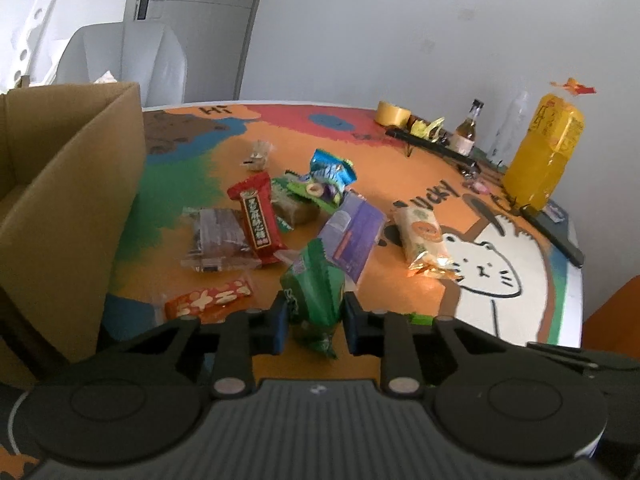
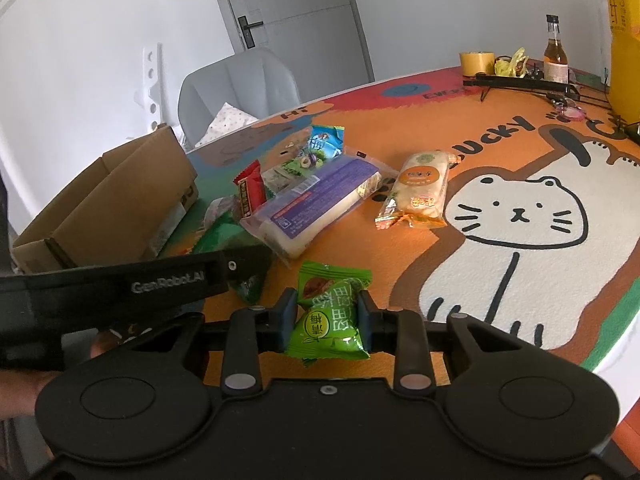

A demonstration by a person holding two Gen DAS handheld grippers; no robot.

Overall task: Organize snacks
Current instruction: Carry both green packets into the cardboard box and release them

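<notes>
A: From my station, what does the cardboard box (image 1: 68, 200) conceal?

B: Its interior; the left wrist view cuts its left side, and beyond it a chair (image 1: 128, 56) shows only in part.

A: And right of the box?

B: The red bar (image 1: 258, 220) overlaps a clear packet (image 1: 216, 240), contents blurred. I cannot read the far bottle (image 1: 468, 128) label.

Left gripper (image 1: 314, 316) and right gripper (image 2: 328, 320) each angle downward with jaws clamped on a packet.
</notes>
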